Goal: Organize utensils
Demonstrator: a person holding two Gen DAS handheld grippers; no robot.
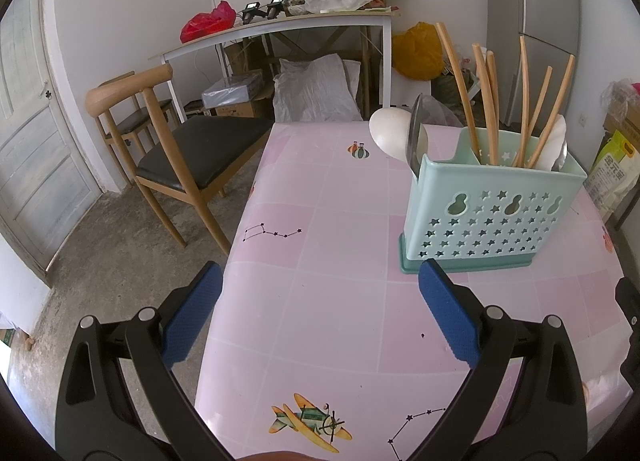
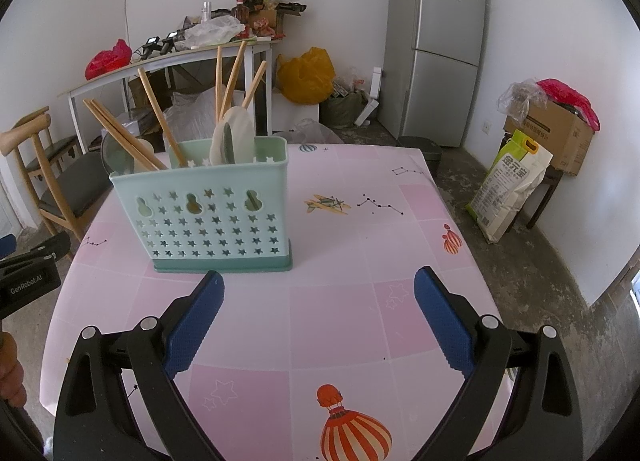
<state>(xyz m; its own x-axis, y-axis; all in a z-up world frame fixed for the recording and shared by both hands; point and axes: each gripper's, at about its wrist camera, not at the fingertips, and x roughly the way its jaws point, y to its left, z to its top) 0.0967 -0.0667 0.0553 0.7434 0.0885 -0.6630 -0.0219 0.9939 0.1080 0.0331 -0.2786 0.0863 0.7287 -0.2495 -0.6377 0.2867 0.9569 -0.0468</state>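
A mint-green utensil holder (image 1: 492, 213) (image 2: 208, 213) with star-shaped holes stands on the pink table (image 1: 340, 301) (image 2: 352, 301). Several wooden chopsticks (image 1: 486, 101) (image 2: 160, 117) lean out of it, along with a white spoon (image 1: 390, 133) (image 2: 236, 133) and a metal spoon (image 1: 416, 137). My left gripper (image 1: 320, 313) is open and empty, just in front and left of the holder. My right gripper (image 2: 318, 317) is open and empty too, in front and right of the holder. The left gripper's black body (image 2: 28, 273) shows at the right wrist view's left edge.
A wooden chair (image 1: 168, 149) stands at the table's left side. Behind are a cluttered white side table (image 1: 280, 21), a yellow bag (image 2: 306, 75), a grey fridge (image 2: 436, 41), a rice bag (image 2: 508, 185) and a cardboard box (image 2: 556, 137). A hand (image 2: 10, 373) shows at the left edge.
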